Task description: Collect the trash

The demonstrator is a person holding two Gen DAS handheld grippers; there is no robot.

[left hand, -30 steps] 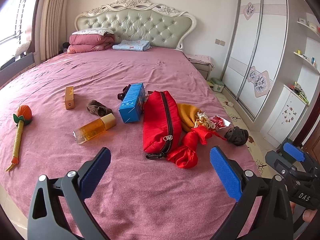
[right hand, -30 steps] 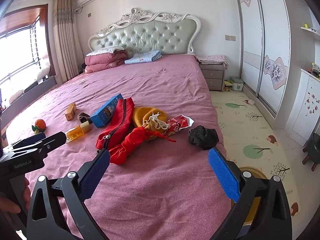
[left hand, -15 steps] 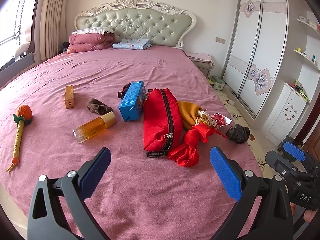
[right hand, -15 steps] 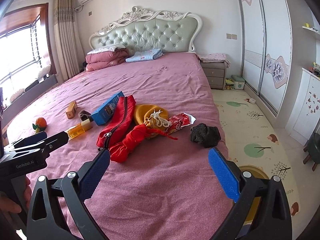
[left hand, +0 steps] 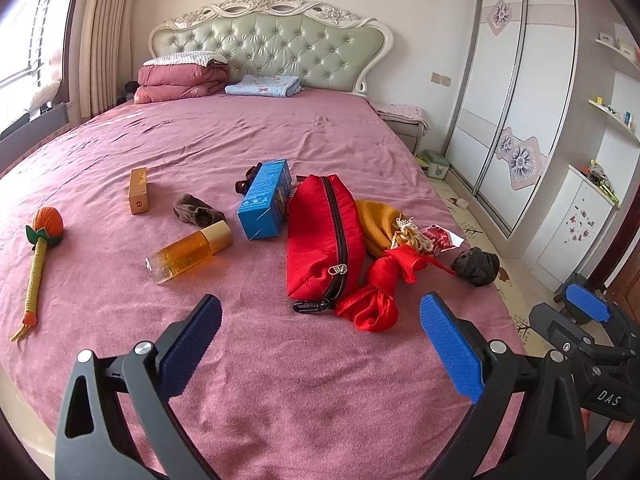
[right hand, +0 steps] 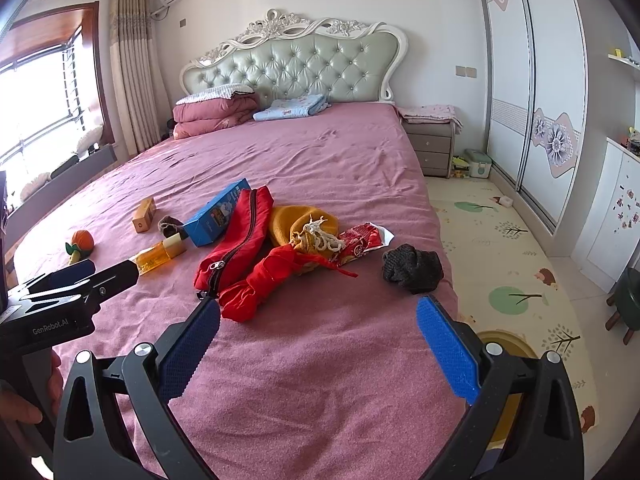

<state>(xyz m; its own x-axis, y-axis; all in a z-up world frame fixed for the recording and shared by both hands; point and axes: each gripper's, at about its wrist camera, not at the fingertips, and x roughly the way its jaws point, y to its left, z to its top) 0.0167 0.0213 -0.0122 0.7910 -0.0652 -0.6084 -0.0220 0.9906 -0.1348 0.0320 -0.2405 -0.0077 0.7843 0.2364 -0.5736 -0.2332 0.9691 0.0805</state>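
A red snack wrapper [right hand: 362, 240] lies on the pink bed [right hand: 304, 360] beside a yellow hat [right hand: 296, 222]; it also shows in the left wrist view [left hand: 440, 236]. A blue carton [left hand: 266, 204], an orange bottle [left hand: 188, 250] and a small orange box [left hand: 139, 195] lie further left. My left gripper [left hand: 318, 336] is open and empty, above the bed short of the red pouch [left hand: 322, 236]. My right gripper [right hand: 318, 338] is open and empty, short of the red cloth [right hand: 264, 280].
A dark sock [right hand: 412, 268] lies near the bed's right edge. A brown sock [left hand: 196, 210] and a carrot toy [left hand: 40, 248] lie at left. A yellow bin [right hand: 504, 344] stands on the floor by the bed's corner. Wardrobes [right hand: 536, 80] line the right wall.
Both grippers have crept slightly forward over the bed; the items sit a little nearer in view. Both jaws stay open.
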